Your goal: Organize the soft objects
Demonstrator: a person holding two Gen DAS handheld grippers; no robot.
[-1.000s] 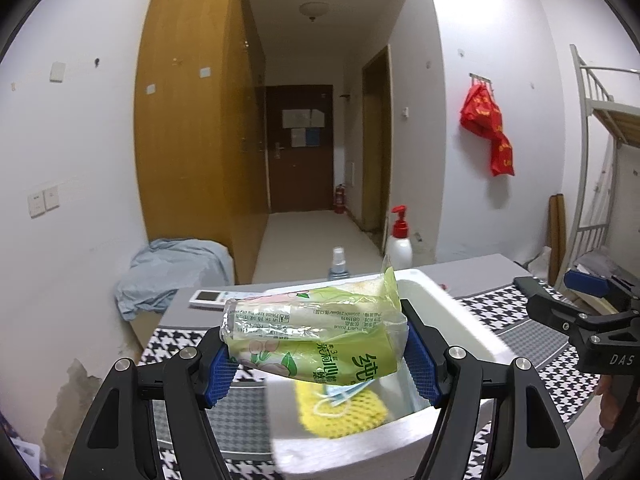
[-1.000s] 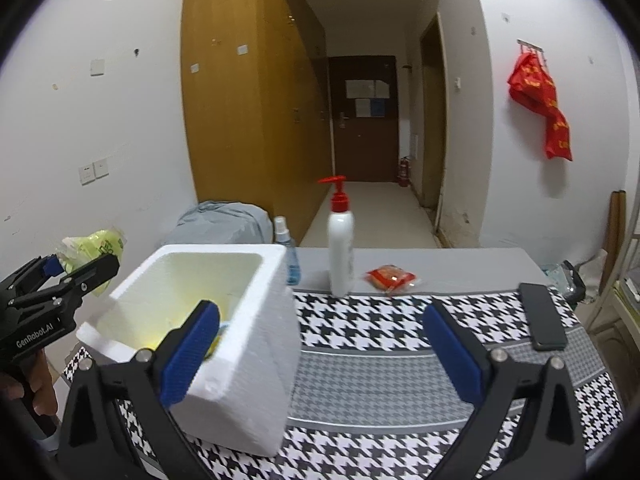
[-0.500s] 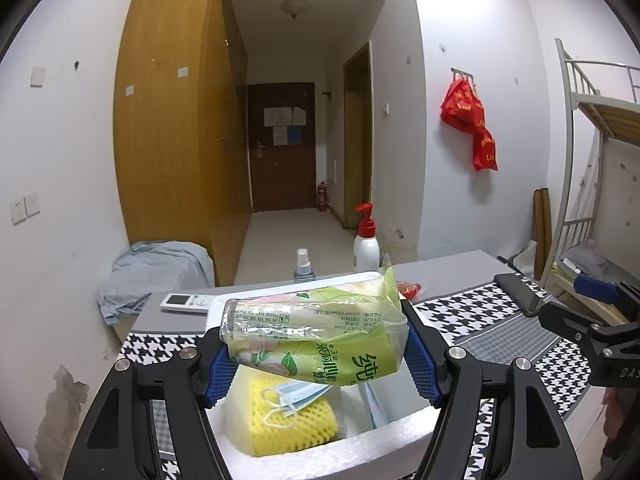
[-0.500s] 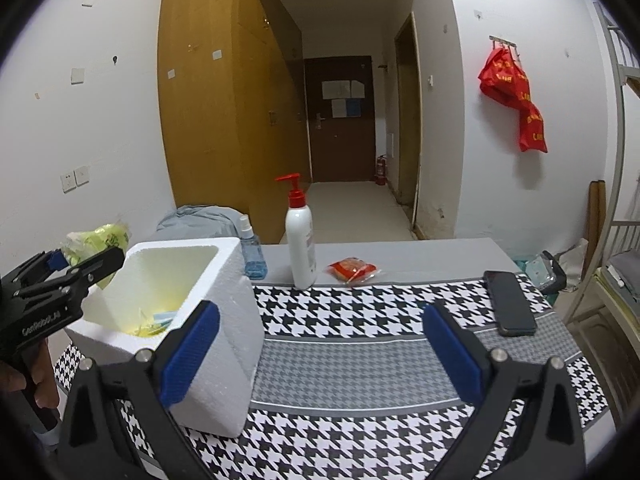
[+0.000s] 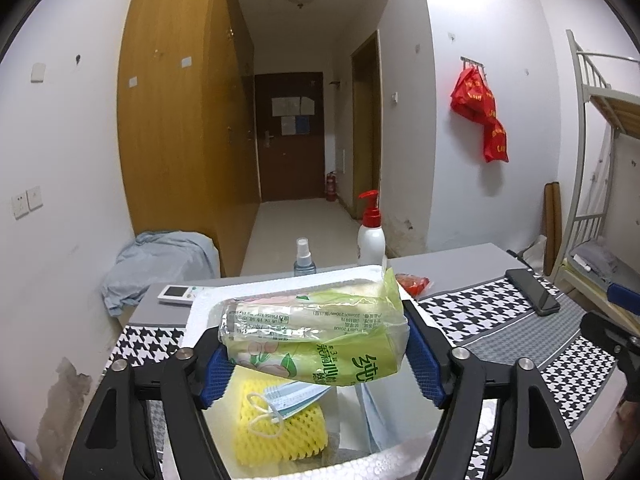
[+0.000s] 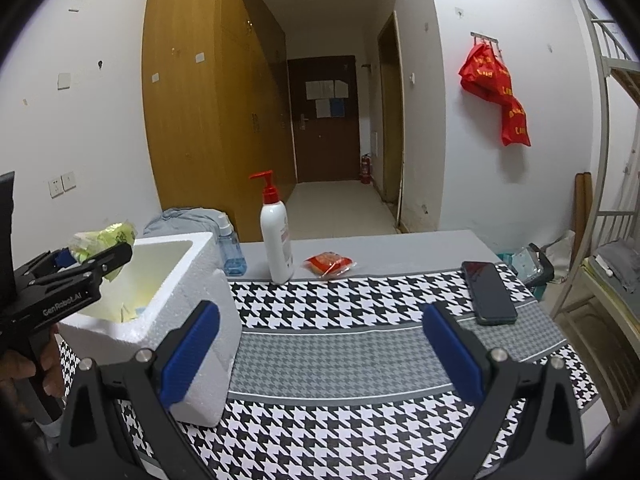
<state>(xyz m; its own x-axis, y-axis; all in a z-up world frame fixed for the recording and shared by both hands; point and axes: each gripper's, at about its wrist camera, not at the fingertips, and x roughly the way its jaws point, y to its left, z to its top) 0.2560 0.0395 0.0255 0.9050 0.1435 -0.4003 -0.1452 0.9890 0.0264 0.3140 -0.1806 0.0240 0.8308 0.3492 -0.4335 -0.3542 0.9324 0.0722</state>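
Note:
My left gripper (image 5: 316, 350) is shut on a green tissue pack (image 5: 312, 336) and holds it above the open white foam box (image 5: 280, 284). Inside the box lie a yellow foam net (image 5: 280, 436) and a blue face mask (image 5: 292, 398). In the right wrist view the left gripper (image 6: 96, 256) with the tissue pack (image 6: 102, 240) hangs over the foam box (image 6: 192, 320) at the left. My right gripper (image 6: 320, 352) is open and empty above the houndstooth cloth, right of the box.
A pump bottle (image 6: 275, 236), a small spray bottle (image 6: 230, 250) and a red packet (image 6: 329, 263) stand behind the box. A black phone (image 6: 488, 292) lies on the cloth at the right. A remote (image 5: 180, 294) lies far left. A bunk bed is at the right.
My left gripper has moved over the box with the tissue pack, so the box's inside shows beneath it. My right gripper has drifted right and back from the box.

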